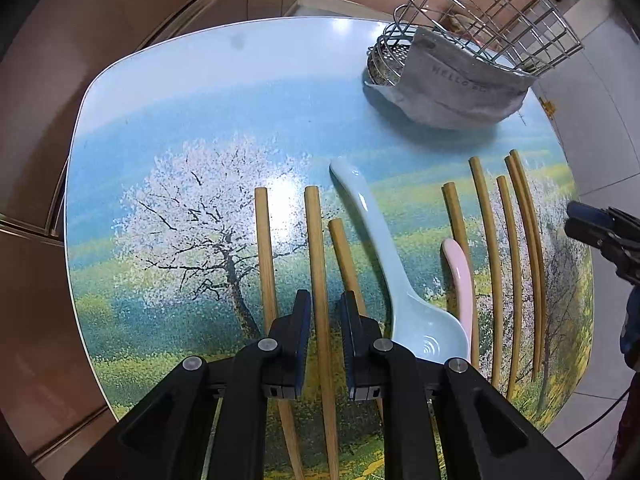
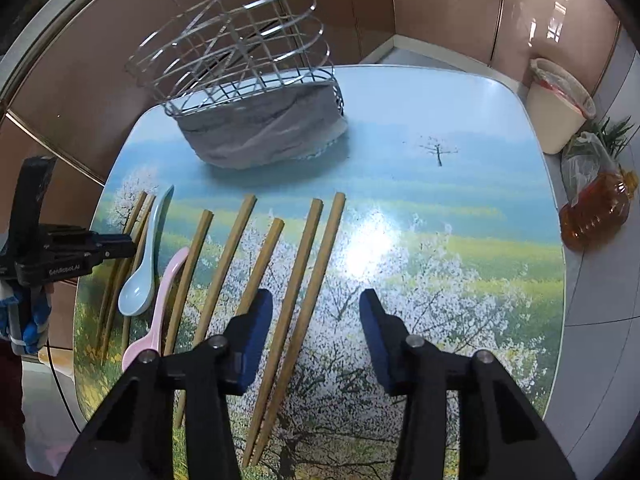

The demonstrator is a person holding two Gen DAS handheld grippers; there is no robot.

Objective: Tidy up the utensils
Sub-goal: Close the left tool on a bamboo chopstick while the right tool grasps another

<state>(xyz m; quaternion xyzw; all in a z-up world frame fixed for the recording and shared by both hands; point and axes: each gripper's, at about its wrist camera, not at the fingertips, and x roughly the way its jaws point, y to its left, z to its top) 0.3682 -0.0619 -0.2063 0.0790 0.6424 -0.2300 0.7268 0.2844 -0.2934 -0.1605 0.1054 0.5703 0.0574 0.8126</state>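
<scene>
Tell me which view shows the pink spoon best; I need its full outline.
The right wrist view: the pink spoon lies almost wholly visible, handle to bowl. In the left wrist view only its handle shows; the blue spoon covers its bowl.

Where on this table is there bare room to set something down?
Free: the table right of the chopsticks, and the strip between their tips and the wire rack. Crowded: the near left, with chopsticks, blue spoon and pink spoon.
</scene>
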